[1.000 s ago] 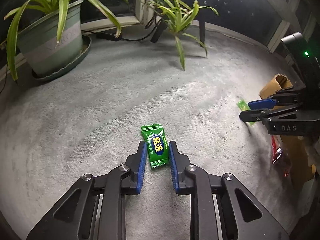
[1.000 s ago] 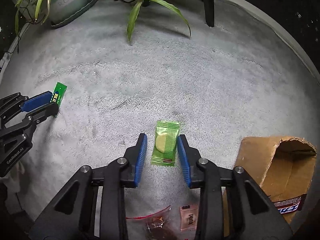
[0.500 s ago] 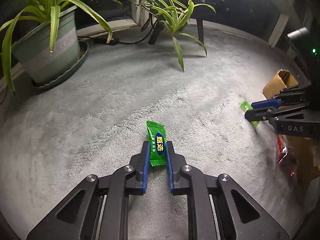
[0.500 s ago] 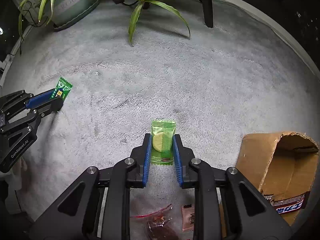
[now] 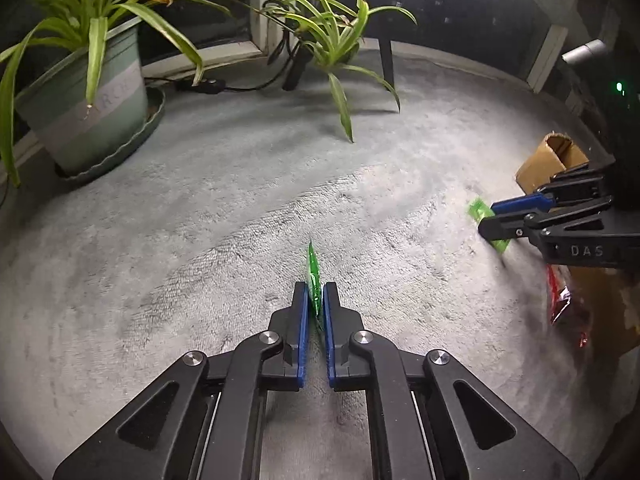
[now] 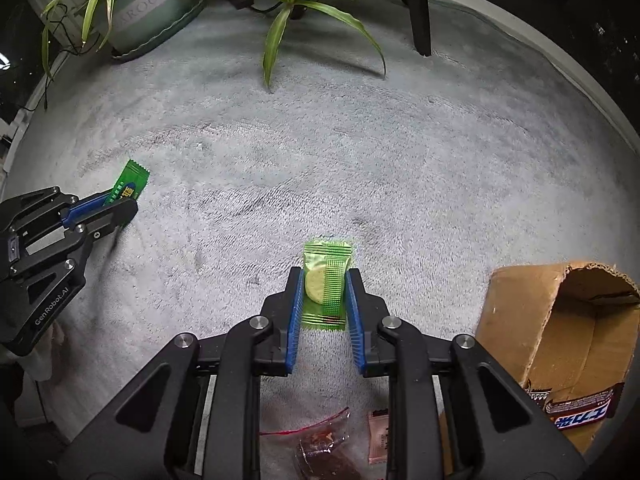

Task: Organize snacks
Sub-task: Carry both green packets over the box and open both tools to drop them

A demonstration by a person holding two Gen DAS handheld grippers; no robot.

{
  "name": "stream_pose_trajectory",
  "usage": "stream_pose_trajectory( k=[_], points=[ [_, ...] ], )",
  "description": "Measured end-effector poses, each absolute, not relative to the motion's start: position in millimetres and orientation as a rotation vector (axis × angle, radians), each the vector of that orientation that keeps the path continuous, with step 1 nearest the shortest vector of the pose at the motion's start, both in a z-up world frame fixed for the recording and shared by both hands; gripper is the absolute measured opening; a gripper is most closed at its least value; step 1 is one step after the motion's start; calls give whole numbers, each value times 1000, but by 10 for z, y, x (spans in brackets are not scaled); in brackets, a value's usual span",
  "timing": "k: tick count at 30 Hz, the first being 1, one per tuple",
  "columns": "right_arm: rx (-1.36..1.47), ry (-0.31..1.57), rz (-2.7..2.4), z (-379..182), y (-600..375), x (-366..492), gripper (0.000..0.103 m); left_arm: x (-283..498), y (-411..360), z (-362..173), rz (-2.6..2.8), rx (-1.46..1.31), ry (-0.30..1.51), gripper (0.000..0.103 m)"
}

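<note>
item one: your left gripper (image 5: 315,300), jaws pinched nearly together on a dark green candy packet (image 5: 314,276), which stands on edge between the blue pads with its tip poking out toward 12 o'clock; from your right wrist camera the same packet (image 6: 128,187) shows at 9 o'clock, flat face up, at the tip of that gripper (image 6: 116,206). item two: your right gripper (image 6: 323,300), jaws closed in on both long edges of a light green wafer packet (image 6: 325,286) that lies flat on the grey carpet (image 6: 400,168), round wafer visible through its window; from your left wrist camera it (image 5: 486,220) sits at 3 o'clock in that gripper (image 5: 494,220). item three: an open cardboard box (image 6: 560,320) at 4 o'clock of your right view, a brown-and-white bar wrapper (image 6: 576,410) at its mouth. item four: a clear bag with dark snack pieces (image 6: 320,452) and a small pink sachet (image 6: 378,440) at 6 o'clock, beneath your right gripper. item five: a pale green plant pot (image 5: 84,108) at 10 o'clock and a smaller spider plant (image 5: 332,40) at 12 o'clock of your left view.
</note>
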State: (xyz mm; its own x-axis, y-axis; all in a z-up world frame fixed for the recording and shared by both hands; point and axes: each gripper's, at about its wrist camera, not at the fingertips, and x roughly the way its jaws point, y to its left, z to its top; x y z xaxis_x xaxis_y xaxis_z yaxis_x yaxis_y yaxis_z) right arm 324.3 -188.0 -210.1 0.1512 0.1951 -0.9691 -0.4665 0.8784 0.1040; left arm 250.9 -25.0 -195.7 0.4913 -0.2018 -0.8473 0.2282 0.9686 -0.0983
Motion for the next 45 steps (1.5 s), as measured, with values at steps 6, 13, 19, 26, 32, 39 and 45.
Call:
stream_pose_trajectory(
  k=[6, 13, 19, 26, 32, 39, 45],
  points=[
    [-148, 1334, 493, -2036, -1976, 3292, 21, 2501, -218, -1883, -262, 5, 1007, 4],
    [-86, 1285, 533, -1775, -2123, 3236, 21, 2434, -186, -1727, -274, -25, 977, 4],
    [-30, 1223, 552, -1451, -2373, 3140, 21, 2341, -317, -1485, -311, -41, 934, 4],
    [4, 1145, 528, -1109, -2831, 2977, 21, 2224, -639, -1227, -370, -41, 890, 4],
    [2, 1110, 475, -926, -3359, 2824, 21, 2202, -1091, -1074, -437, -36, 863, 4],
    [15, 1105, 423, -922, -3913, 2696, 21, 2194, -1693, -1004, -505, -21, 851, 4],
    [34, 1108, 399, -951, -4247, 2615, 21, 2214, -2090, -993, -544, -22, 853, 4]
  ],
)
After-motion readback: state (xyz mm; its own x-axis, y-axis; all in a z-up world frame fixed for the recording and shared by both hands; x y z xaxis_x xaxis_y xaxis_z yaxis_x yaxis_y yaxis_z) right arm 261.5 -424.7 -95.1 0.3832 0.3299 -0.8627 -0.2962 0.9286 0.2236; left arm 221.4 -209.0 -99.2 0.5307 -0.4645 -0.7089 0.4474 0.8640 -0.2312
